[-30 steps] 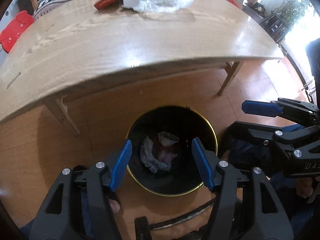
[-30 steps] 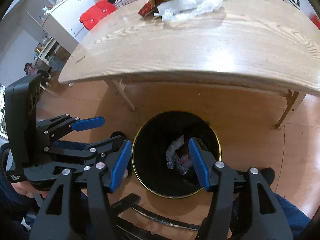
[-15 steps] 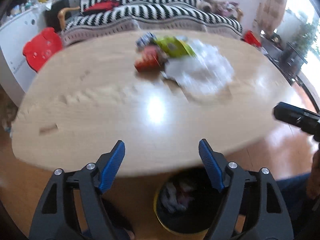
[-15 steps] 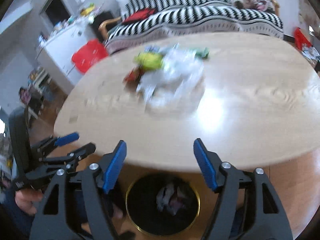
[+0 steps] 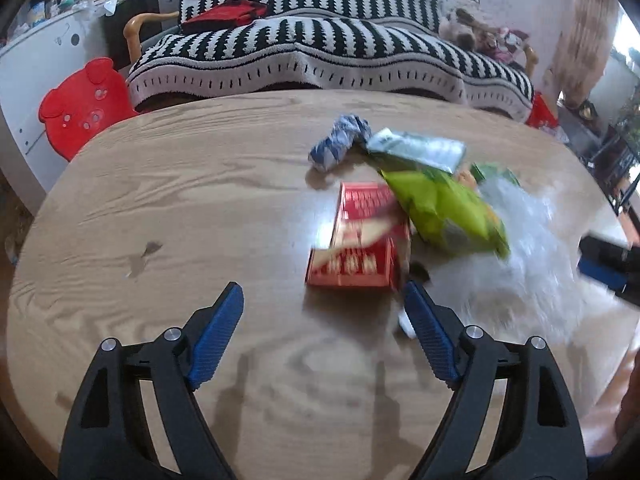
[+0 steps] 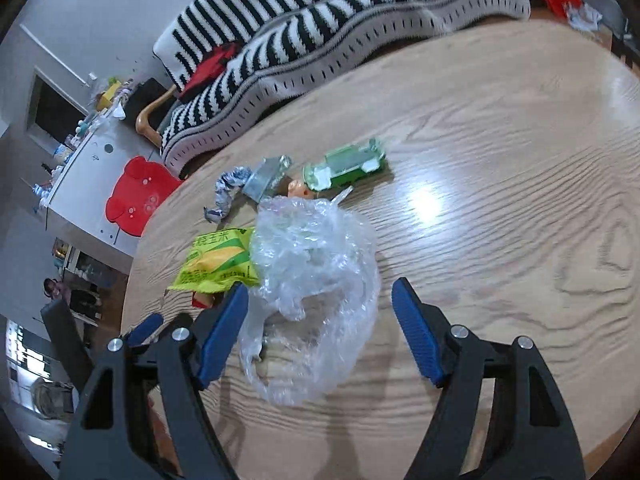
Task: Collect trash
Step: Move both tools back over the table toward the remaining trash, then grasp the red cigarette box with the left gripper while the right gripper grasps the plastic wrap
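Trash lies on the wooden table (image 5: 160, 208). A red box (image 5: 356, 236) sits just beyond my open, empty left gripper (image 5: 324, 328). A yellow-green snack bag (image 5: 444, 208) overlaps the box's right side, and a blue-white crumpled wrapper (image 5: 338, 144) lies behind. A clear plastic bag (image 6: 316, 280) lies between the jaws of my open right gripper (image 6: 320, 328), touching neither pad clearly. In the right wrist view the snack bag (image 6: 218, 260), a green carton (image 6: 346, 164) and the crumpled wrapper (image 6: 228, 190) lie beyond it. The right gripper's edge shows in the left wrist view (image 5: 608, 268).
A black-and-white striped sofa (image 5: 320, 52) stands behind the table. A red pig-shaped stool (image 5: 84, 108) and a white cabinet (image 5: 36, 76) stand at the left. The table's near edge lies below both grippers.
Both grippers rose from over the black bin on the floor and moved forward over the table to the trash pile. The bin has left both views. Both stayed open.
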A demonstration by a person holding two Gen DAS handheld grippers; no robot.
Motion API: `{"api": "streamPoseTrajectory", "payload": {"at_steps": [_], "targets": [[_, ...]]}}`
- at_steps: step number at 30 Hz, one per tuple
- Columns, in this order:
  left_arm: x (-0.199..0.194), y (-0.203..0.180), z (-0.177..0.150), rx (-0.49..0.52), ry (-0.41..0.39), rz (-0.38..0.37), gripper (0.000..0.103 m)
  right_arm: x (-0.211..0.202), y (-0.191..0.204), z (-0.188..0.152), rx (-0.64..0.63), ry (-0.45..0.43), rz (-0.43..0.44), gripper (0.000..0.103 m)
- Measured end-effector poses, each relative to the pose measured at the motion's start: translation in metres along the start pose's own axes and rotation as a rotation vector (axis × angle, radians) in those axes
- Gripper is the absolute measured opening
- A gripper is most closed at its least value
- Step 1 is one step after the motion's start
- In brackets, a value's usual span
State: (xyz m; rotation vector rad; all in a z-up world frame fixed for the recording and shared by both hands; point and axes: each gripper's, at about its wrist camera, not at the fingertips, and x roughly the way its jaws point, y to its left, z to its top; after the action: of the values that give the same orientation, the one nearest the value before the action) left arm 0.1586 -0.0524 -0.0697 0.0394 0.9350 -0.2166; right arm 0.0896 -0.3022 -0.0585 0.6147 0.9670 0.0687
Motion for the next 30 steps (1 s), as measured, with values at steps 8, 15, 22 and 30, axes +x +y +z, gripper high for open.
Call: {"api": "streamPoseTrajectory", "payload": {"at_steps": [8, 15, 22, 30], "targets": [[0.037, 0.006, 0.015, -0.024, 0.011, -0.048, 0.083, 0.031, -0.001, 0.004, 0.042, 0.025, -0.010, 0.072], [0.042, 0.010, 0.016, -0.039, 0.003, -0.078, 0.066, 0.038, -0.003, 0.003, 0.044, 0.064, 0.026, 0.025], [0.030, 0.009, 0.012, -0.013, -0.009, -0.039, 0.053, 0.004, 0.001, 0.001, -0.003, -0.005, 0.031, 0.008], [-0.019, 0.029, 0.003, 0.017, -0.053, -0.014, 0.053, -0.057, 0.007, -0.007, -0.106, -0.089, 0.057, 0.008]]}}
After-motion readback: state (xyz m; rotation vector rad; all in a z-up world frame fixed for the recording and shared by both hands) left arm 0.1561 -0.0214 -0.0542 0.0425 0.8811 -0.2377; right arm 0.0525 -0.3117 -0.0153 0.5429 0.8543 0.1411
